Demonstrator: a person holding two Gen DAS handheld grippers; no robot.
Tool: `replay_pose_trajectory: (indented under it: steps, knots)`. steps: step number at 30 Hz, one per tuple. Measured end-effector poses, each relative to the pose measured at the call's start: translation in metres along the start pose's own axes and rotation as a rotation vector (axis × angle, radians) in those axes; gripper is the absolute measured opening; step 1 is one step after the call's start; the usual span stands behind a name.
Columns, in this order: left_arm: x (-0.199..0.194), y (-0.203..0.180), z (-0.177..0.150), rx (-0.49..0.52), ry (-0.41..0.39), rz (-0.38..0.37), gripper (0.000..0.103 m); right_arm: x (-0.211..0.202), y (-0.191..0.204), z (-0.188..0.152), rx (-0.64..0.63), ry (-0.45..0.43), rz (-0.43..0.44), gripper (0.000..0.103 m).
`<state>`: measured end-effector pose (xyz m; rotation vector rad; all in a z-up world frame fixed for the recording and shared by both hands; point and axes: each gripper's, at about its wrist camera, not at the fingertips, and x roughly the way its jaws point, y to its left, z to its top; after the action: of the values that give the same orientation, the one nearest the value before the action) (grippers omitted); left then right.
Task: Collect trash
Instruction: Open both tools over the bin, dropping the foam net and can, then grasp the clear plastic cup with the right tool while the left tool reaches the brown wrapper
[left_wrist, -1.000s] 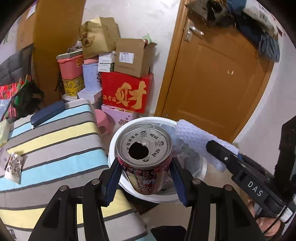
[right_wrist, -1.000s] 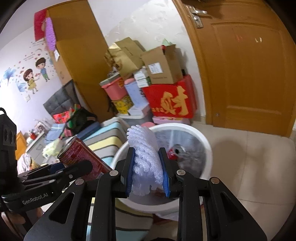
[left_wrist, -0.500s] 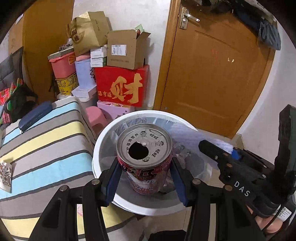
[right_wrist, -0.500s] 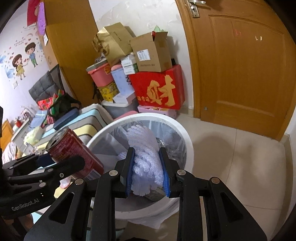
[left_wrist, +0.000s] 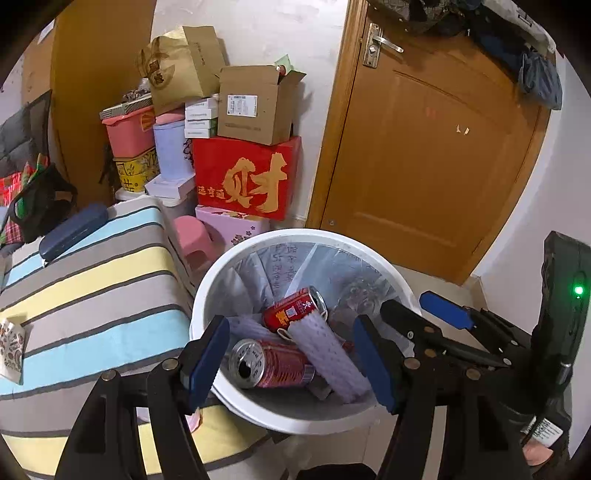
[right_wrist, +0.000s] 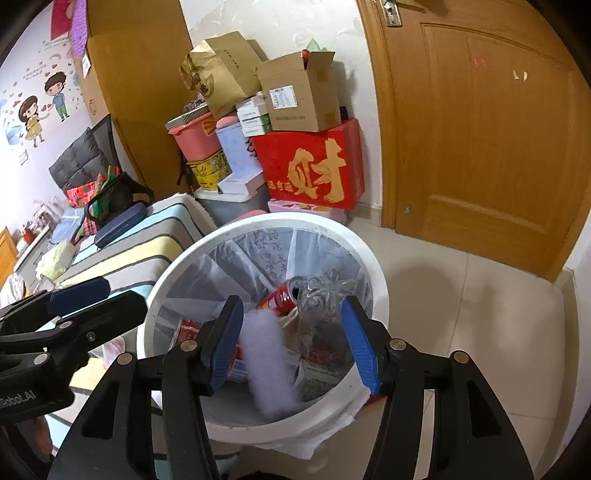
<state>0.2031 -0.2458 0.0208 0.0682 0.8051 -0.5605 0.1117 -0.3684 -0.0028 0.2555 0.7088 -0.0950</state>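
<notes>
A white bin (left_wrist: 303, 234) with a clear liner stands below both grippers. My left gripper (left_wrist: 291, 360) hangs over it with jaws opening and nothing between the pads. Beneath it a red can (left_wrist: 273, 363) lies on its side in the bin, near a second red can (left_wrist: 293, 308) and a white foam net sleeve (left_wrist: 325, 354). My right gripper (right_wrist: 291, 341) is also over the bin (right_wrist: 369, 254), jaws opening. The foam sleeve (right_wrist: 266, 362) is a blur falling free below its pads. The other gripper shows at each view's edge, the right gripper (left_wrist: 436, 314) and the left gripper (right_wrist: 85, 299).
A striped cushion (left_wrist: 92, 295) with a dark blue case (left_wrist: 74, 230) lies left of the bin. Stacked boxes (left_wrist: 243, 177) and a pink stool (left_wrist: 194, 236) stand behind it by the wall. A wooden door (left_wrist: 424, 155) is shut at the right, with tiled floor (right_wrist: 480, 314) before it.
Both grippers have opened over the bin. The red can left the left gripper and lies in the bin. The foam sleeve left the right gripper and is dropping in.
</notes>
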Motion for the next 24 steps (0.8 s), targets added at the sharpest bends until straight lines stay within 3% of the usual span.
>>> replay_pose_trajectory:
  steps: [6,24]
  knots:
    - [-0.022,0.008,-0.007,-0.011,-0.034,0.034,0.069,-0.007,0.004,-0.001,0.028,-0.019,0.017,0.057]
    - [-0.100,0.047,-0.043,-0.071,-0.122,0.129,0.069,-0.028,0.057,-0.011,-0.056,-0.071,0.110,0.057]
